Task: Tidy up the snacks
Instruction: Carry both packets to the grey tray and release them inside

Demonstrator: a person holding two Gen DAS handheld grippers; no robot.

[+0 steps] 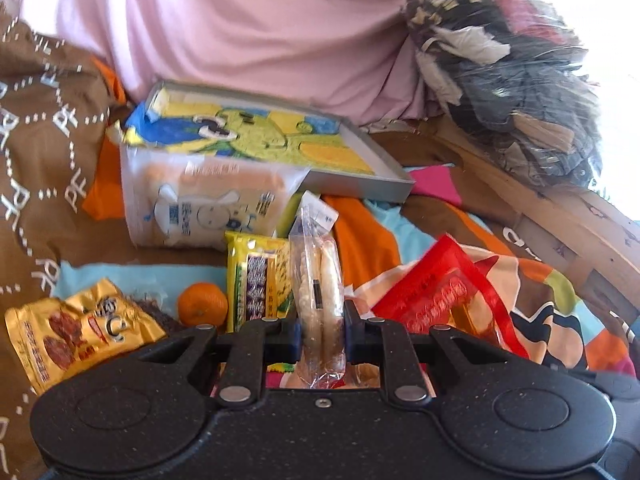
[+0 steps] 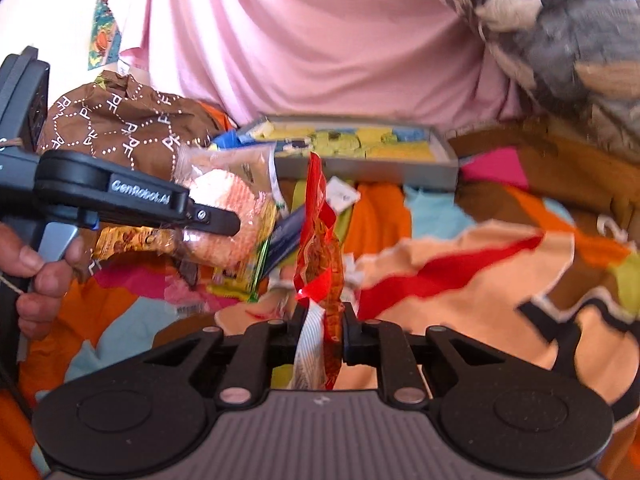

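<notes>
My left gripper is shut on a clear pack of round rice crackers, held upright on edge. The same pack and the left gripper show from the side in the right wrist view, with a hand on the handle. My right gripper is shut on a red snack bag that stands up between its jaws; this red bag lies to the right in the left wrist view. A shallow grey box with a yellow-green cartoon lining lies beyond both grippers.
On the colourful bedspread lie a white pouch with a cartoon figure, a yellow packet, a mandarin and a gold snack bag. A pink sheet and a plastic-wrapped bundle rise behind. A wooden bed frame runs at right.
</notes>
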